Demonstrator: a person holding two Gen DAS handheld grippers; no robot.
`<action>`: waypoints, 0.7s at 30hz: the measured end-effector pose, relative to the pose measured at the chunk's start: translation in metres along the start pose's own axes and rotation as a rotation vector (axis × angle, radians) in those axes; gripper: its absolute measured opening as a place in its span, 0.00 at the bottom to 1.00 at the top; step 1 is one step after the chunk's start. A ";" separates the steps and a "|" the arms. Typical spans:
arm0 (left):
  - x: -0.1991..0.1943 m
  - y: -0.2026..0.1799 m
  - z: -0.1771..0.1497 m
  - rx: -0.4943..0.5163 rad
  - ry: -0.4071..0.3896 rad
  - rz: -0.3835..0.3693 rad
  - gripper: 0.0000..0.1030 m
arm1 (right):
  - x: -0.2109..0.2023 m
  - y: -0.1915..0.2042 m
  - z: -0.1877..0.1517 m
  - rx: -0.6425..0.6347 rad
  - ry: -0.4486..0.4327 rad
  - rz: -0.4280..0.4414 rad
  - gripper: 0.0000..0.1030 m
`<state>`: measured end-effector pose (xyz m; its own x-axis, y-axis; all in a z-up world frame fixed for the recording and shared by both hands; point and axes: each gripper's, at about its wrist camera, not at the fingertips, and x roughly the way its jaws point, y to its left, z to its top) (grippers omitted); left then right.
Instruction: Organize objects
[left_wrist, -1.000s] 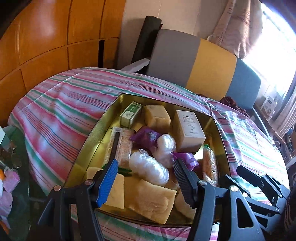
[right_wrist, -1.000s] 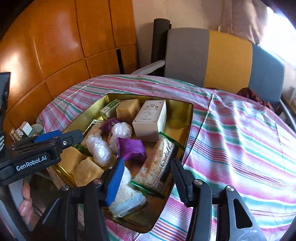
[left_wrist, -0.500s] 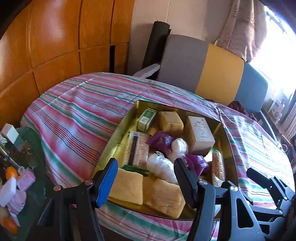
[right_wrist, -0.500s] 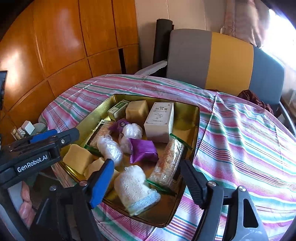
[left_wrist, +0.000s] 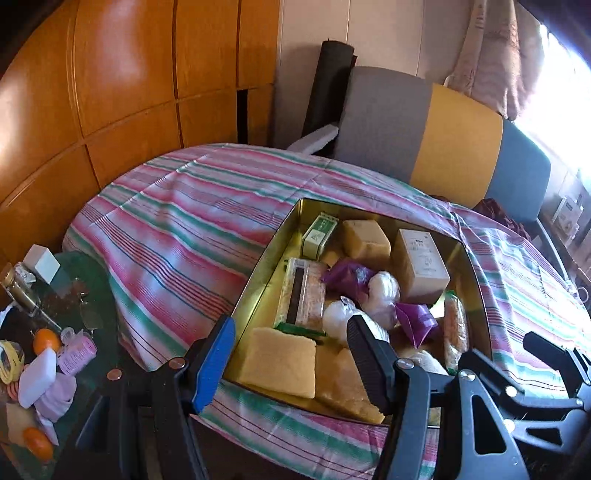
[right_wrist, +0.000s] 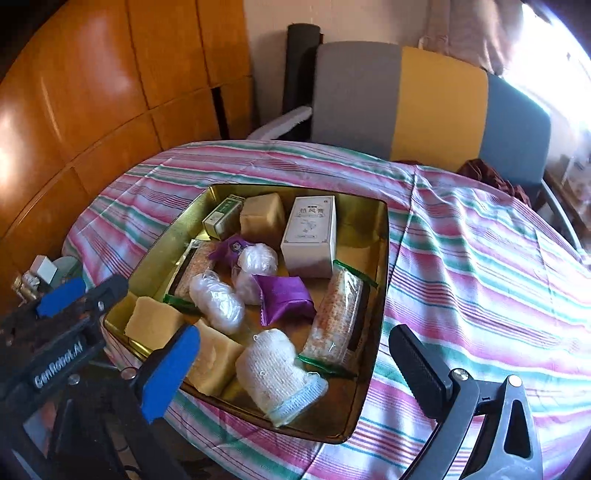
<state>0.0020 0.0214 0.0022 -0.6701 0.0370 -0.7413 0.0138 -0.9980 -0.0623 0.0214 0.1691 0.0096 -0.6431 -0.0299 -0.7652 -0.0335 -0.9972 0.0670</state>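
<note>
A gold metal tray (right_wrist: 380, 258) (left_wrist: 258, 273) sits on a striped tablecloth. It holds a white box (right_wrist: 310, 232), a green box (right_wrist: 223, 216), yellow sponges (right_wrist: 151, 325), purple packets (right_wrist: 284, 299), white wrapped bundles (right_wrist: 216, 301), a white knitted mitt (right_wrist: 277, 376) and cracker packs (right_wrist: 338, 317). My left gripper (left_wrist: 291, 362) is open and empty, above the tray's near left corner. My right gripper (right_wrist: 295, 365) is open and empty, above the tray's near edge over the mitt.
A grey, yellow and blue chair (right_wrist: 424, 99) stands behind the table. Wooden wall panels (left_wrist: 129, 74) are at the left. A low glass side table (left_wrist: 55, 332) with oranges, bottles and small packets stands at the lower left. The striped cloth (right_wrist: 480, 258) stretches right of the tray.
Both grippers have pulled back and up from the tray, so the tray looks smaller and farther. The right gripper's jaws have spread wider. The mitt now lies uncovered in the tray.
</note>
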 end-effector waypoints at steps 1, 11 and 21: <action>0.000 0.000 0.000 0.002 0.000 0.006 0.62 | -0.001 0.001 0.001 0.003 -0.004 -0.004 1.00; -0.003 0.005 0.001 -0.012 -0.006 0.047 0.62 | -0.004 0.001 0.000 0.029 -0.008 -0.058 1.00; 0.001 0.000 -0.002 0.013 0.031 0.070 0.62 | -0.012 0.005 0.004 0.019 -0.033 -0.110 1.00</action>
<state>0.0030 0.0218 0.0005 -0.6449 -0.0313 -0.7636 0.0497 -0.9988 -0.0010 0.0254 0.1648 0.0218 -0.6599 0.0823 -0.7469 -0.1196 -0.9928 -0.0037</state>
